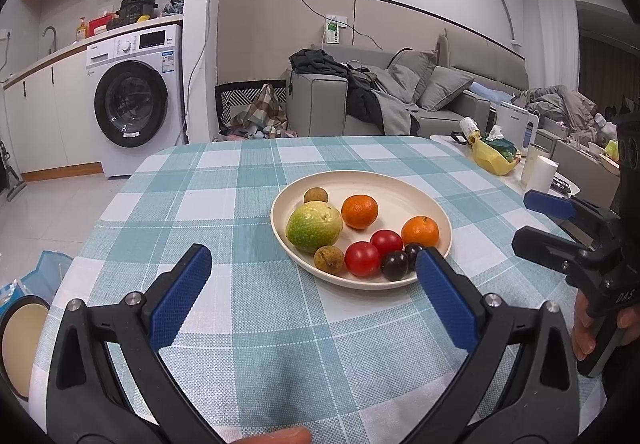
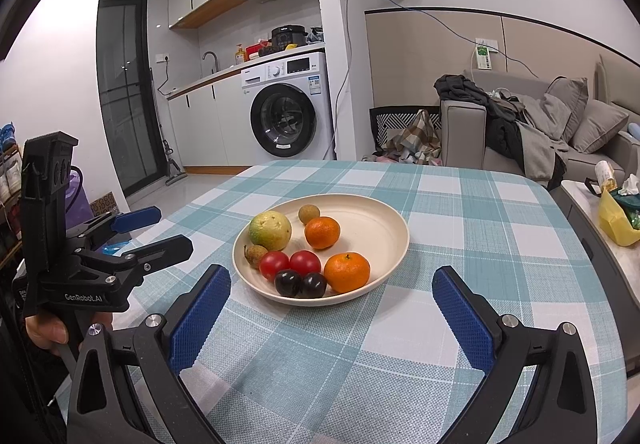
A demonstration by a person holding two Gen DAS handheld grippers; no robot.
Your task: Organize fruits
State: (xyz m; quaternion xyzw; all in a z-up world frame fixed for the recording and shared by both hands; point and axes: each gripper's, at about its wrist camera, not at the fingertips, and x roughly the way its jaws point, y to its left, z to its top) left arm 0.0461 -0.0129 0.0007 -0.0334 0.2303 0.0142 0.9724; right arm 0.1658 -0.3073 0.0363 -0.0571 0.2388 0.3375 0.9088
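1. We see all 9 fruits gathered on the cream plate [image 2: 394, 240], which sits on the checked tablecloth [image 2: 460, 204] just ahead of both grippers; nothing lies loose on the cloth.
2. The fruits crowd the plate's near-left half: the green guava [image 2: 270, 230], 2 oranges [image 2: 346, 272], 2 tomatoes [image 2: 305, 262], 2 dark plums [image 2: 288, 283] and 2 brown longans [image 2: 309, 214], most touching neighbours, so we judge sorting is either finished or not yet begun.
3. Our right gripper [image 2: 332, 304] is spread wide and grips nothing, its blue pads flanking the plate's near rim.
4. Our left gripper [image 1: 314, 276] is likewise wide apart and empty, the plate ahead and slightly right.
5. Both hover low over the cloth, level, pointing forward, each held from below by a hand [image 2: 46, 330].
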